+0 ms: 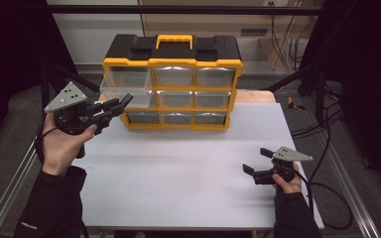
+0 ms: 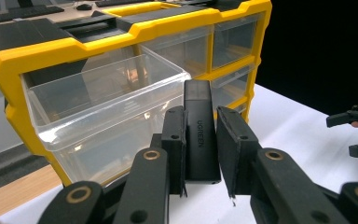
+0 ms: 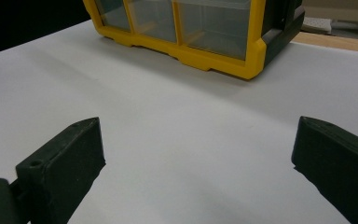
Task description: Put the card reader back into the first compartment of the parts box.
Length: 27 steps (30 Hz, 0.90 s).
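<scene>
A yellow and black organizer (image 1: 173, 84) with clear drawers stands at the back of the white table (image 1: 178, 173). Its top-left drawer (image 1: 124, 91) is pulled out and looks empty in the left gripper view (image 2: 98, 107). My left gripper (image 1: 121, 103) hovers just in front of that drawer. Its jaws (image 2: 201, 112) are shut on a black rectangular block marked UGREEN (image 2: 200, 140), which stands upright between the pads. My right gripper (image 1: 256, 160) rests low at the table's right front. Its jaws (image 3: 199, 126) stand wide open with bare table between them.
The organizer's other drawers (image 1: 193, 99) are pushed in. Its bottom corner (image 3: 214, 56) lies ahead of the right gripper. A metal frame rail (image 1: 10, 193) runs along the table's left side, and cables (image 1: 327, 198) trail off the right edge.
</scene>
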Each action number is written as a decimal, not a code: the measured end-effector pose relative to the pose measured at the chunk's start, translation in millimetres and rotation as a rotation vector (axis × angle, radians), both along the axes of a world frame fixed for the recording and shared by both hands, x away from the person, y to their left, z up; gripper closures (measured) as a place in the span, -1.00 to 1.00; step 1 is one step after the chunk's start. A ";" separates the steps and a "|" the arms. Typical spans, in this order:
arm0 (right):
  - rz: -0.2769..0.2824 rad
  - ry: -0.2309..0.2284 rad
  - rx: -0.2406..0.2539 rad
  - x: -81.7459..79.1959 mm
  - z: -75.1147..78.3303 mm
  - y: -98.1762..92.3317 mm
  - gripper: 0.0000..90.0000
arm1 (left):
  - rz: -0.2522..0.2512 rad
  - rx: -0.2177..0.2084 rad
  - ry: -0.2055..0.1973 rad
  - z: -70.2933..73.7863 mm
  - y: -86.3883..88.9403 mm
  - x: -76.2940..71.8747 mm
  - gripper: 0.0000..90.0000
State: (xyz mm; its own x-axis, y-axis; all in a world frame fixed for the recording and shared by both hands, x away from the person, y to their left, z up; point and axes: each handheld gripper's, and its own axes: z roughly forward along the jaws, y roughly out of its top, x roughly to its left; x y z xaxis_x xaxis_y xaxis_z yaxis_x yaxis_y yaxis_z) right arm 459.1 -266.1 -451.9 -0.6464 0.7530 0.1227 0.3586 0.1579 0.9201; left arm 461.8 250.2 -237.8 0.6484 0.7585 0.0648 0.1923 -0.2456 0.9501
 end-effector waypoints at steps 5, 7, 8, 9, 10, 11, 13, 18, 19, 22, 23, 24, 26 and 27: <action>0.001 0.001 -0.001 0.0 -0.1 0.2 -0.94 | 0.000 -0.006 -0.002 4.2 0.0 0.7 0.62; 0.000 0.000 0.000 0.0 0.0 0.1 -0.94 | 0.003 -0.005 -0.003 5.9 -0.1 1.6 0.62; 0.000 0.000 0.000 -0.1 0.1 0.2 -0.94 | 0.003 -0.009 -0.003 6.6 -0.1 2.0 0.62; 0.001 -0.001 -0.001 -0.1 0.1 0.2 -0.94 | 0.003 -0.006 -0.003 7.5 -0.1 2.4 0.62; 0.001 0.000 0.001 -0.1 0.1 0.1 -0.94 | 0.003 -0.008 -0.003 8.2 -0.1 2.8 0.62; 0.000 0.000 0.000 -0.1 0.1 0.1 -0.94 | 0.004 -0.011 -0.003 8.8 -0.3 3.2 0.62; 0.001 0.000 0.000 -0.1 0.1 0.0 -0.94 | 0.005 -0.008 -0.002 10.0 -0.2 4.4 0.62; 0.001 -0.004 0.000 0.0 0.2 -0.2 -0.94 | 0.012 -0.013 0.002 12.9 -0.2 7.5 0.62; 0.001 -0.004 0.000 0.0 0.2 -0.2 -0.94 | 0.012 -0.011 0.001 13.6 -0.2 7.9 0.62; 0.001 -0.004 0.000 0.0 0.1 -0.1 -0.94 | 0.013 -0.013 0.000 15.4 -0.3 8.8 0.62; 0.001 -0.004 0.000 0.0 0.1 -0.1 -0.94 | 0.014 -0.014 0.000 16.3 -0.1 9.5 0.62; 0.001 -0.004 -0.001 0.1 0.1 -0.1 -0.94 | 0.016 -0.017 0.001 16.8 0.0 10.1 0.62; 0.001 -0.004 0.000 0.0 0.2 -0.1 -0.94 | 0.019 -0.016 0.003 17.5 0.2 11.7 0.62; 0.001 -0.004 0.000 0.0 0.2 -0.1 -0.94 | 0.020 -0.016 0.005 17.7 0.3 12.5 0.62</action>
State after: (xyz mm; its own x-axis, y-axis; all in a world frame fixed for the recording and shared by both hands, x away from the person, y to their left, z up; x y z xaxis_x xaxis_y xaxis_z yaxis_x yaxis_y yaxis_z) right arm 459.1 -266.2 -451.7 -0.6478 0.7524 0.1198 0.3547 0.1586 0.9214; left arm 474.3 250.5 -220.1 0.6333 0.7723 0.0497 0.2016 -0.2266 0.9529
